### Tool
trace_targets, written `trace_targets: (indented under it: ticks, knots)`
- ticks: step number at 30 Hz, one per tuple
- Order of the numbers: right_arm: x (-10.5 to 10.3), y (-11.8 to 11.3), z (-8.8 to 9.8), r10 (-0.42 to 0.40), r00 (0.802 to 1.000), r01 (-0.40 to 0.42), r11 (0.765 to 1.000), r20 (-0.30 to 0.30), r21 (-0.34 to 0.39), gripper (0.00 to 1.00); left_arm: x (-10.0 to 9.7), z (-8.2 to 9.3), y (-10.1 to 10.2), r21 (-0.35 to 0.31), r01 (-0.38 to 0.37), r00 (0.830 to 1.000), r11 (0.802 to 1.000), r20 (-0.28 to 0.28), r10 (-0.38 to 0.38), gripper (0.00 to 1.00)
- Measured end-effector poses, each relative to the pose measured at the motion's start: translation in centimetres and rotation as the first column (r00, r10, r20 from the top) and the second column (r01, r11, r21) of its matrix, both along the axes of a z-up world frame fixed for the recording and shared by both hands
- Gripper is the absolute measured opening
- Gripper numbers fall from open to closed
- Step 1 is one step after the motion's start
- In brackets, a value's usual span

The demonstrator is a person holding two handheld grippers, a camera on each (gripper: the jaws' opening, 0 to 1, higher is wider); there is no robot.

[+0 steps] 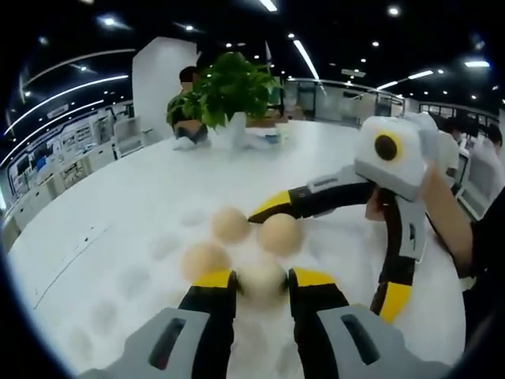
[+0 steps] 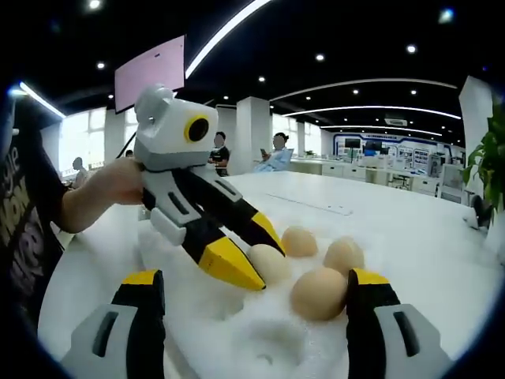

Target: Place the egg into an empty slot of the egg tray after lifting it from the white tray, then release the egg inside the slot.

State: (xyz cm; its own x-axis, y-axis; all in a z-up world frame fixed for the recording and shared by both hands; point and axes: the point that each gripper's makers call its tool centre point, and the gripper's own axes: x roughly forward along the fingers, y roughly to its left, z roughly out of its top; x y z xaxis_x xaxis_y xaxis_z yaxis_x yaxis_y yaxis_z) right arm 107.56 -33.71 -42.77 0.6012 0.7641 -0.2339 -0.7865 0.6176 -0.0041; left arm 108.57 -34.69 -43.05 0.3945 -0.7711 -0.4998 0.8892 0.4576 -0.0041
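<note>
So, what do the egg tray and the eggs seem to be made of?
The egg tray looks like white foam or moulded pulp: matte, slightly grainy, with soft rounded hollows; I cannot tell which. The eggs look like real shell or plastic: smooth, tan, faint sheen.

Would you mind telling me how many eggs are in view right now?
4. One egg sits between the left gripper fingers; three eggs rest in the egg tray: one beside it, two farther back. Others may be hidden.
</note>
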Motion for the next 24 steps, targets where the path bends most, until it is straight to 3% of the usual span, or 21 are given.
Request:
trace_targets:
  ticks: [8,24]
  knots:
    - [-0.1,0.0,0.0,0.001,1.0,-0.001,1.0,0.001,0.002,1.0,-0.5,0.1,-0.2,-0.003,-0.013,1.0,1.0,0.007,0.013,0.26]
    - [0.0,0.1,0.1,0.004,1.0,-0.004,1.0,0.007,0.012,1.0,1.0,0.7,0.5,-0.059,-0.012,0.999,0.998,-0.038,0.01,0.26]
